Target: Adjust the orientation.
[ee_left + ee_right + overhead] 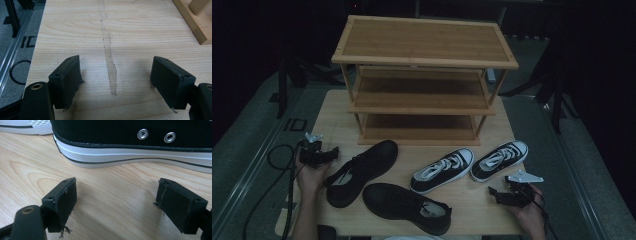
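Black canvas sneaker (130,142) with its white sole lies near the tabletop's (332,120) right edge, just ahead of the right claw (116,200), whose jaws stand released, empty. Left claw (116,80) is likewise released at the left edge, beside a black shoe (362,170).

The table (140,37) is pale wood with visible grain, matt, with a glossy streak along a seam. The three-tier shoe rack (424,42) looks like bamboo slats, smooth. The right sneaker (130,130) is black canvas with metal eyelets and a smooth white rubber sole. The near-left shoes (404,205) are matt black.
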`<state>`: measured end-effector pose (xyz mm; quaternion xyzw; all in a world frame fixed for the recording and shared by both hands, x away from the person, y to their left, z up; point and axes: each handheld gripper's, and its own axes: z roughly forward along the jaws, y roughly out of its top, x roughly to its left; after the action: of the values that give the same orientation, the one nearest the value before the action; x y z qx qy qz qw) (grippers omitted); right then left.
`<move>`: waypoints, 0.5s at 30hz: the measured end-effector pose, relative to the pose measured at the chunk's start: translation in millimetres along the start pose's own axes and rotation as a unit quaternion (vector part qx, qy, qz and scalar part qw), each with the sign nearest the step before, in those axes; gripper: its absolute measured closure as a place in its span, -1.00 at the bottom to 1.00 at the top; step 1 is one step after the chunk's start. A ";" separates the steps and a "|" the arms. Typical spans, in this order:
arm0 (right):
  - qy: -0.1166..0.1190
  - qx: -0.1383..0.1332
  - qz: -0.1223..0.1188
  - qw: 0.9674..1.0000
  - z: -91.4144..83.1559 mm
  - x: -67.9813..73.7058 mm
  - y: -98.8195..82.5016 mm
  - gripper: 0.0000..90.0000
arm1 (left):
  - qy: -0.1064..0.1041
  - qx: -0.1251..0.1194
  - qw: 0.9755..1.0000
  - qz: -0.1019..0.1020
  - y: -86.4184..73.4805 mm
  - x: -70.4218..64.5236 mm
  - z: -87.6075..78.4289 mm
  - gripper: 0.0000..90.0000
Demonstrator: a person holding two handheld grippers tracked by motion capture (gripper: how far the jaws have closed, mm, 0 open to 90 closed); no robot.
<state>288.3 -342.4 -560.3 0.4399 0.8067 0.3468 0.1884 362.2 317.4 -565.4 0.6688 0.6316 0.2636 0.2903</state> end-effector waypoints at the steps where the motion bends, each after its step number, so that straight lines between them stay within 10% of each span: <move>1: 0.000 0.000 0.000 1.000 0.0 0.0 0.0 -0.62 | 0.000 0.000 1.000 0.000 0.0 0.0 0.0 -0.45; 15: 0.000 0.000 0.000 1.000 0.0 0.0 0.0 -0.62 | -0.028 0.015 0.999 0.017 0.5 4.9 -9.0 0.08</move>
<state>288.3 -342.4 -560.3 0.4400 0.8066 0.3468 0.1884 356.3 322.8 -558.8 0.6908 0.6157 0.2401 0.2934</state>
